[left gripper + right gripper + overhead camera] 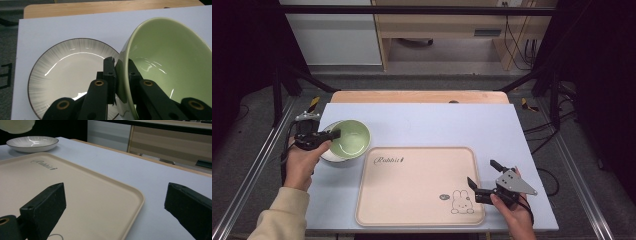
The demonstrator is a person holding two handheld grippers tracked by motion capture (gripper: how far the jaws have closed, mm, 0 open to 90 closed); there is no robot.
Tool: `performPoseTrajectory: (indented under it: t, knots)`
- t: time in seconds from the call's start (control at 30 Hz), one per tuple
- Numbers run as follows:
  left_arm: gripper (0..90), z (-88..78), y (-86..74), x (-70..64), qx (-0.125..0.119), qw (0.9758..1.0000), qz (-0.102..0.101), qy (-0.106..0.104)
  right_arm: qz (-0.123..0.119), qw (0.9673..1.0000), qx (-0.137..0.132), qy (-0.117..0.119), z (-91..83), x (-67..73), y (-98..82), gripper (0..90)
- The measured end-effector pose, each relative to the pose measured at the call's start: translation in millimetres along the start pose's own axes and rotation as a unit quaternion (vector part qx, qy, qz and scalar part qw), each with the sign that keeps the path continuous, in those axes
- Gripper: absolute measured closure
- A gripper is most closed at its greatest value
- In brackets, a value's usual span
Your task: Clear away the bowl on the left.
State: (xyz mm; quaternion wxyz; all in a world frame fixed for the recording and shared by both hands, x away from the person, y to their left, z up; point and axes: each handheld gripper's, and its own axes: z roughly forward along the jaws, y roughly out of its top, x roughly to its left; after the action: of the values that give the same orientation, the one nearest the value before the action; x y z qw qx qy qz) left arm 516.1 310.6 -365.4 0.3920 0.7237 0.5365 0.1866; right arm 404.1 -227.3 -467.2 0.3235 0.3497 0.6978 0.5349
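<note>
Left tool (323,139) clamped on rim of green bowl (350,138), one jaw inside, one outside; bowl tilted, apparently lifted just above striped plate (67,67) near surface's left edge. Right tool (482,177) gaping, holding nothing, at right rim of beige tray (412,190). Best kept firmly pinched and levelled before carrying toward tray, clear of plate, probably.

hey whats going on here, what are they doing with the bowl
A person is working at a table with a hand-held gripper in each hand. The left gripper is shut on the rim of a green bowl, holding it tilted just above a white plate. The right gripper is open and empty, over the right edge of a beige tray, which has nothing on it.
</note>
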Motion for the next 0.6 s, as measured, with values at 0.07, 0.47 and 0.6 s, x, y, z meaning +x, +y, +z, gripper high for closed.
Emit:
performPoseTrajectory:
  t: [0.07, 0.47, 0.6]
  knots:
    - [82.6, 1.3, -0.5, -4.8, 0.001, 1.0000, 0.004, -0.003, 0.000, 1.0000, 0.000, 0.000, 0.1, -0.1, 0.0, 3.8]
    - [82.6, 4.8, 4.9, -43.2, -0.008, 0.9986, 0.036, -0.038, 0.000, 1.0000, 0.003, 0.002, 0.0, -0.5, -0.1, 3.7]
    - [82.6, 9.3, 4.6, -55.0, -0.009, 0.9981, 0.038, -0.048, -0.003, 1.0000, 0.001, 0.002, -1.1, -0.1, 0.6, 3.7]
